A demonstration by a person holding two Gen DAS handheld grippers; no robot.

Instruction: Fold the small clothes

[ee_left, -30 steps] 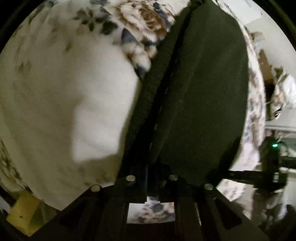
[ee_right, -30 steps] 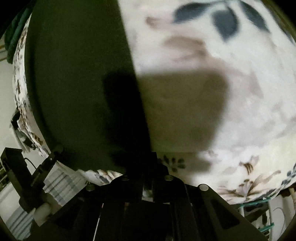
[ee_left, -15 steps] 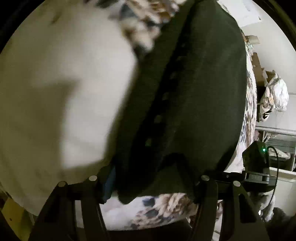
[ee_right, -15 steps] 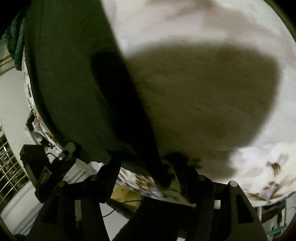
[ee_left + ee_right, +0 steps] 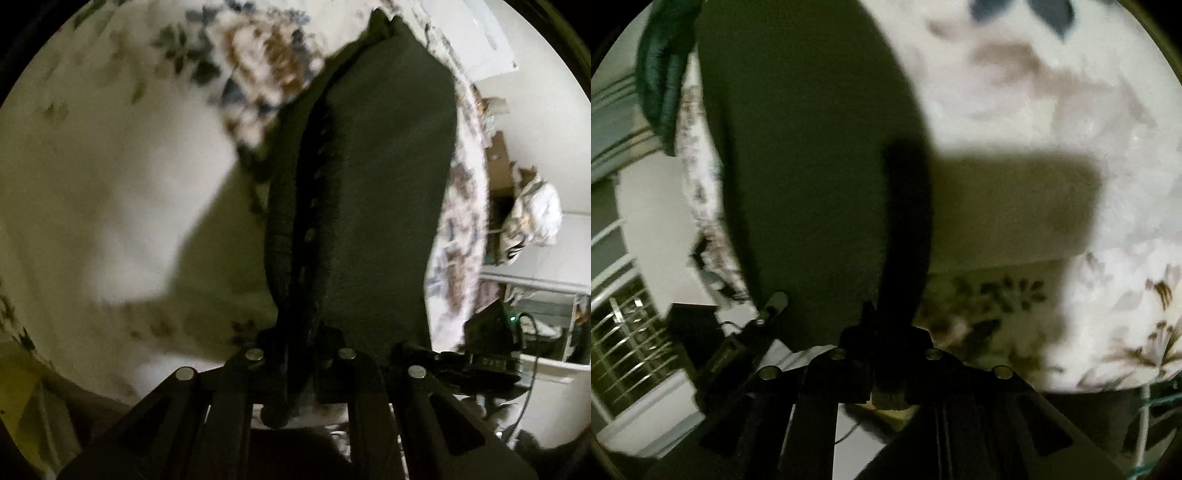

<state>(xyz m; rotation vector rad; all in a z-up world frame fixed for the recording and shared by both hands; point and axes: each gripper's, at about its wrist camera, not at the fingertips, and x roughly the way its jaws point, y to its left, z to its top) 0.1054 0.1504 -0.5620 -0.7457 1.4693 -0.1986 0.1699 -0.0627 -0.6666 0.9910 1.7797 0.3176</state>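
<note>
Both my claws, left and right, are closing, pinching the near hem of the dark green garment lying toward the bed's edge; it's soft, light and limp, best gripped at corners.

Dim, hard shadows, motion blur, perhaps overhead light

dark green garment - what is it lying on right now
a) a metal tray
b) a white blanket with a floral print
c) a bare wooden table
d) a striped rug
b: in the left wrist view the dark green garment stretches across a white blanket with a floral print, and the right wrist view shows the same printed fabric beside it.
</note>
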